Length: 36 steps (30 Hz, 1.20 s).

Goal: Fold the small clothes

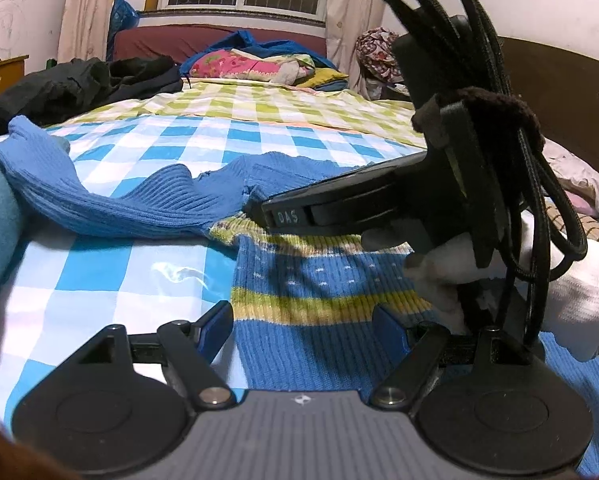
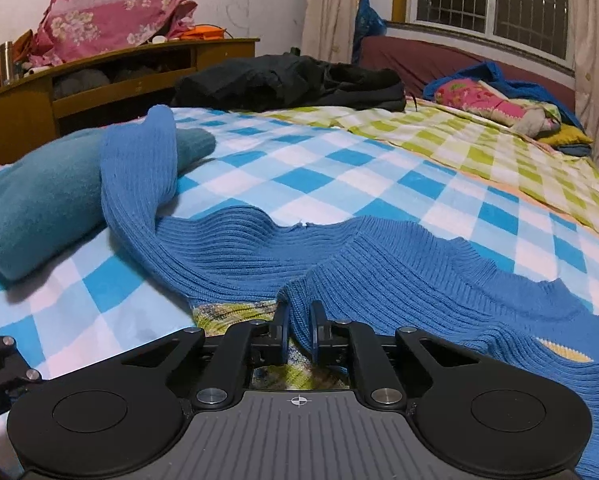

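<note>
1. Left wrist view first: left gripper [image 1: 299,328] with fingers [image 1: 215,326] spread wide, clamping nothing, hovering over the striped body of the blue sweater [image 1: 299,280] spread on the checked bedsheet [image 1: 111,256]. Ahead of the fingers, right gripper [image 1: 259,208] down on the knit, held by a white-gloved hand [image 1: 559,280].
2. Right wrist view next: fingers [image 2: 282,338] nearly closed, pinching a raised fold of blue sweater. Beyond and left of the fingers, one sleeve draped over a teal folded garment [image 2: 39,200].

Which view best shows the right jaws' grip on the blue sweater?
Right wrist: the right gripper pinches a fold of the blue sweater head-on. Left wrist shows that gripper only side-on, contact hidden.
</note>
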Motion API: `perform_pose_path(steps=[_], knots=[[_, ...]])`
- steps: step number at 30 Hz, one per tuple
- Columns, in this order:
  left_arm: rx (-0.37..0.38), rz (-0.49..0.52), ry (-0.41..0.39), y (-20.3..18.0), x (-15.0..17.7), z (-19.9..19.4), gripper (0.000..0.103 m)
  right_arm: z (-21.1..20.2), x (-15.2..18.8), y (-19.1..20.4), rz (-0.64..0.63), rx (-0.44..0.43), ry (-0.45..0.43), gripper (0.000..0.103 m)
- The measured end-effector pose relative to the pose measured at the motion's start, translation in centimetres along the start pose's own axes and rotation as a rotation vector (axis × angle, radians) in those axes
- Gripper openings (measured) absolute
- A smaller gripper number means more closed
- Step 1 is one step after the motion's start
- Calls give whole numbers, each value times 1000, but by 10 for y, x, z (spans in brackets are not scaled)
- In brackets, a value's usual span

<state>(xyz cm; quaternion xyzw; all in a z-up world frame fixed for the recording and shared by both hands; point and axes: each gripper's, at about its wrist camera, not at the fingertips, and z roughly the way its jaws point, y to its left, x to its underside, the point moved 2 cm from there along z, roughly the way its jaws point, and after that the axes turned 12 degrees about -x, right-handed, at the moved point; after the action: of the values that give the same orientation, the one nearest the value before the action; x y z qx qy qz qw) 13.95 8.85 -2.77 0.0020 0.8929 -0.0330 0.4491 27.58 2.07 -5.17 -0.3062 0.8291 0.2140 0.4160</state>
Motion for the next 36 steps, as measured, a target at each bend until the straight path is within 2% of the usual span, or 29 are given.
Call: perform_pose_path(steps=[7, 11, 17, 21, 26, 28, 32, 36], knots=[[-4, -18, 9, 3, 1, 1, 82, 0, -2, 5, 10, -22, -12, 10], [-8, -9, 1, 1, 1, 0, 82, 0, 1, 7, 7, -36, 9, 13], [-34, 6, -24, 0, 1, -1, 82, -39, 2, -9, 122, -35, -69, 15], [-71, 7, -56, -5, -11, 0, 82, -83, 16, -39, 180, 65, -128, 15], [-117, -43, -66, 1, -31, 10, 82, -122, 33, -96, 268, 289, -183, 16], [-158, -42, -70, 4, -35, 15, 82, -129, 44, -120, 327, 350, -187, 22], [-228, -58, -67, 17, -38, 18, 82, -119, 68, -142, 438, 324, -71, 24], [-299, -110, -56, 38, -41, 21, 82, -120, 66, -127, 372, 317, -87, 26]])
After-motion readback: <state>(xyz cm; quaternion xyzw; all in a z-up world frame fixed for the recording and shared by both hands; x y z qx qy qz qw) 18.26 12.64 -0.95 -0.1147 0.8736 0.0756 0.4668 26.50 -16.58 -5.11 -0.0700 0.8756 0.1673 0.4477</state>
